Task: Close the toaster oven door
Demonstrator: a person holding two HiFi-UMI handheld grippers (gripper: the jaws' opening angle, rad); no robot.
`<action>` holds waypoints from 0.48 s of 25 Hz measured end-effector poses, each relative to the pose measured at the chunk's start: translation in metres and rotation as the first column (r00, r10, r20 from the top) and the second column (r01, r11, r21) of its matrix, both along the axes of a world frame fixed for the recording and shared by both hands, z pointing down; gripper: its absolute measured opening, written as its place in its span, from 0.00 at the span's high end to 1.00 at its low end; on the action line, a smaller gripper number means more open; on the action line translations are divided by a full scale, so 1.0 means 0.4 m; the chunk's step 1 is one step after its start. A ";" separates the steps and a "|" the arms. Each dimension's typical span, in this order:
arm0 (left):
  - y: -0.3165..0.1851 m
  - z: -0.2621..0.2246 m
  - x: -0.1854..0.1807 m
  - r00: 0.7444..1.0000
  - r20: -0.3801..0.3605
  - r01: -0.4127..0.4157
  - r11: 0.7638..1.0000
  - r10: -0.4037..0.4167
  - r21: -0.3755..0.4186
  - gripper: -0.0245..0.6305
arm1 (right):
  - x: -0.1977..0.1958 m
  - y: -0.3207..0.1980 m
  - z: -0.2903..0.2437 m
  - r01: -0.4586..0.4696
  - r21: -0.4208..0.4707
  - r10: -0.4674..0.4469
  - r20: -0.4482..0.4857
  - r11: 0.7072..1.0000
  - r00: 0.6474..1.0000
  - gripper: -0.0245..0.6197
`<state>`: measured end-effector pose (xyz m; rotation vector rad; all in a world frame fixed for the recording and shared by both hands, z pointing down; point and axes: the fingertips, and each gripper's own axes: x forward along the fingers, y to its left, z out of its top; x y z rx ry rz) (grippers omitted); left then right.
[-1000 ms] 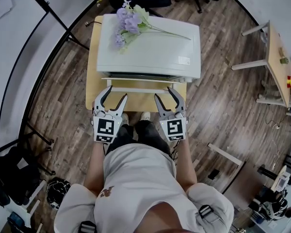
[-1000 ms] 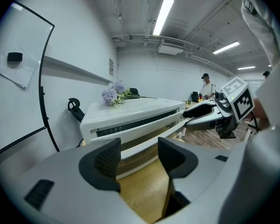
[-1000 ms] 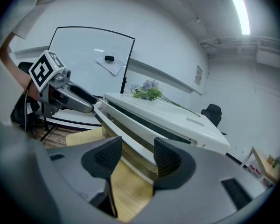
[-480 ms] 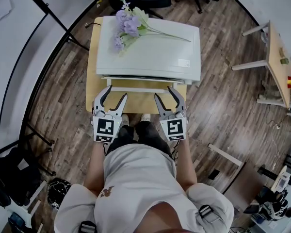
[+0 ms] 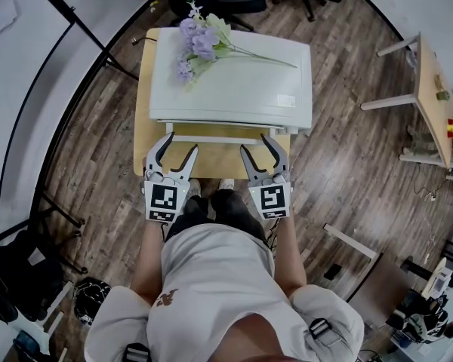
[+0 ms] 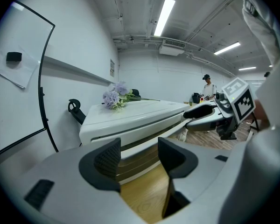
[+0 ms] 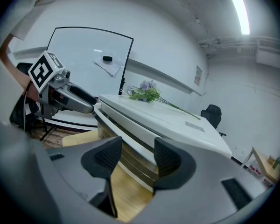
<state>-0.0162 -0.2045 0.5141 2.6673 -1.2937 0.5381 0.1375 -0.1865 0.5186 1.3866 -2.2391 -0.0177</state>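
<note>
**Two open grippers waiting before a toaster oven**

A white toaster oven [image 5: 234,74] is sitting on a small wooden table [image 5: 211,158], with purple flowers [image 5: 196,38] lying on its far left top. Its door is facing the person, and a white handle bar [image 5: 215,139] is running across the near side. The left gripper [image 5: 181,142] and the right gripper [image 5: 255,143] are hovering side by side just near of that handle, not touching it. Both are holding their jaws apart, gripping nothing.
</note>
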 end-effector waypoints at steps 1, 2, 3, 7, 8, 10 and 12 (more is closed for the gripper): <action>-0.002 0.000 0.001 1.000 -0.001 0.000 1.000 0.000 0.000 0.59 | 0.001 -0.002 0.000 0.000 0.000 0.000 0.000 1.000 1.000 0.62; -0.004 0.000 0.001 1.000 -0.003 0.001 1.000 -0.001 -0.001 0.59 | 0.001 -0.004 0.000 0.000 0.000 0.000 -0.001 1.000 1.000 0.62; -0.005 0.000 0.002 1.000 -0.003 0.001 1.000 -0.001 -0.001 0.59 | 0.002 -0.005 0.000 -0.001 0.000 0.001 -0.001 1.000 1.000 0.62; -0.009 0.000 0.002 1.000 -0.002 0.001 1.000 -0.001 0.000 0.59 | 0.002 -0.009 0.000 -0.002 -0.001 0.002 0.001 1.000 1.000 0.62; -0.010 0.000 0.003 1.000 -0.002 0.001 1.000 -0.001 0.000 0.59 | 0.003 -0.011 0.000 -0.003 0.000 0.003 0.001 1.000 1.000 0.62; -0.013 0.001 0.004 1.000 -0.001 0.001 1.000 -0.001 0.000 0.59 | 0.004 -0.014 0.001 -0.005 0.001 0.005 0.002 1.000 1.000 0.61; -0.014 0.001 0.004 1.000 0.000 0.000 1.000 0.000 -0.002 0.59 | 0.003 -0.014 0.001 -0.007 0.000 0.007 0.004 1.000 1.000 0.61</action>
